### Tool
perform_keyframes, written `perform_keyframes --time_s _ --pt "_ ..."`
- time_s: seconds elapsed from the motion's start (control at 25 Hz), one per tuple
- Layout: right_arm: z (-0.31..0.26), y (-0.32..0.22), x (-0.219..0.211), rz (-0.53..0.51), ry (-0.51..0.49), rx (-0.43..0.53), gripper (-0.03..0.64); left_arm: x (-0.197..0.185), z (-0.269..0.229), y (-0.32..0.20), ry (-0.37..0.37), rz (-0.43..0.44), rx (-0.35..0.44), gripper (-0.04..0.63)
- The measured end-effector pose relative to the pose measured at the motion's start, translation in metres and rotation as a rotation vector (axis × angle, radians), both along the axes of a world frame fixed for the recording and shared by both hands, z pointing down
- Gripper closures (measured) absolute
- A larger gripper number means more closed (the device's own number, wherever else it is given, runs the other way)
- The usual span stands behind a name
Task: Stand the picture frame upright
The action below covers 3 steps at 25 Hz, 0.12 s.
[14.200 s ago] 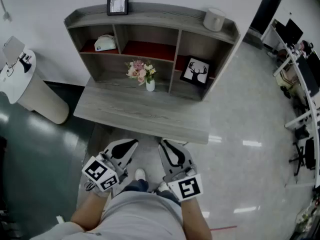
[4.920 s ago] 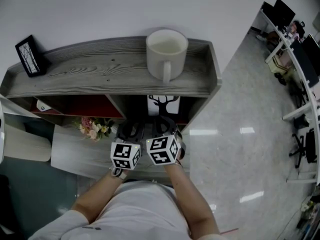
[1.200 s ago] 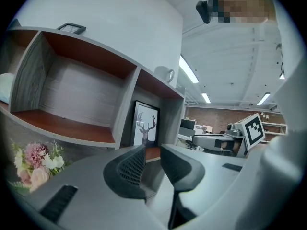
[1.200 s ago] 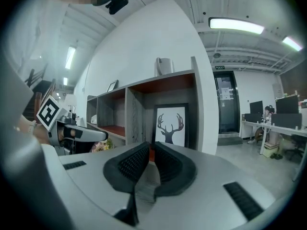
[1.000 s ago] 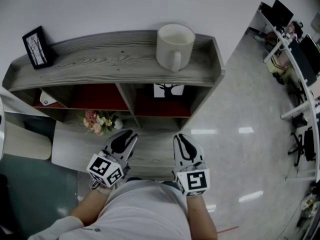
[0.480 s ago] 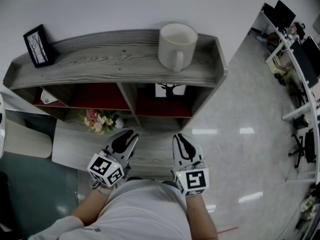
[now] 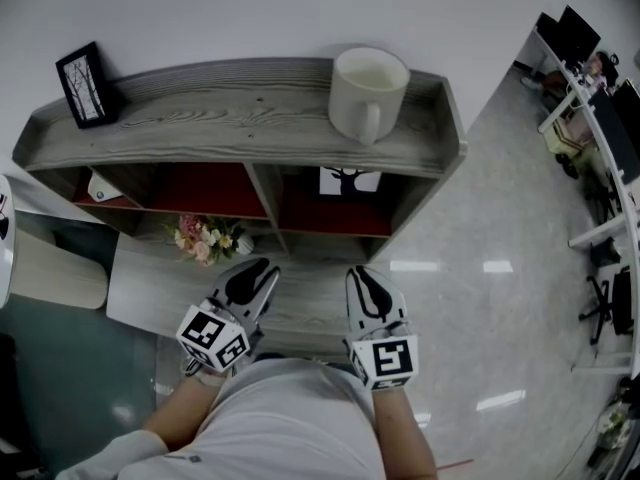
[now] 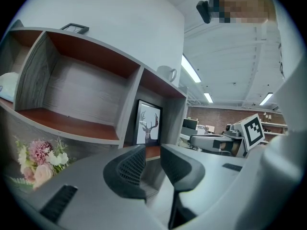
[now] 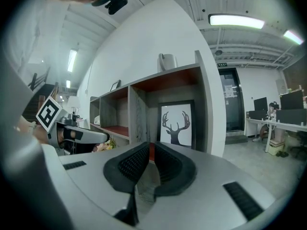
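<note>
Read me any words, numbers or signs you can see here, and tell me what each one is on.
No readable words or numbers anywhere.
Green sign above the doorway: too small to read.
Marker cubes: black-and-white square patterns only, no letters.
Deer picture frame: a silhouette, no text.

Grey wood-grain shelf (image 7: 230, 108) is red inside; the picture frame (image 9: 176, 123) is black.

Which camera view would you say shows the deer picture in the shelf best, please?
The right gripper view: the deer picture faces the camera, upright and nearly whole in its compartment. The left gripper view shows it smaller and at a slant. The head view catches only its top strip under the shelf top board.
</note>
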State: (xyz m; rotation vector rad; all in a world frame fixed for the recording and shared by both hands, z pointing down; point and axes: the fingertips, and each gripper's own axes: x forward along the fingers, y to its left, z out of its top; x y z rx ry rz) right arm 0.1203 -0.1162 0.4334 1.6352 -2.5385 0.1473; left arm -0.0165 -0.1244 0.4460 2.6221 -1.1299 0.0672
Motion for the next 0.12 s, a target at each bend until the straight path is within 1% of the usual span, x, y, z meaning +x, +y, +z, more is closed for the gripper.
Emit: perform_keyframes --time_s 0.12 --pt "0.0002 -0.0007 -0.0018 -0.006 0.004 0.003 0.572 -0.003 -0.0014 -0.0015 -0.01 -0.006 0.007 0.491"
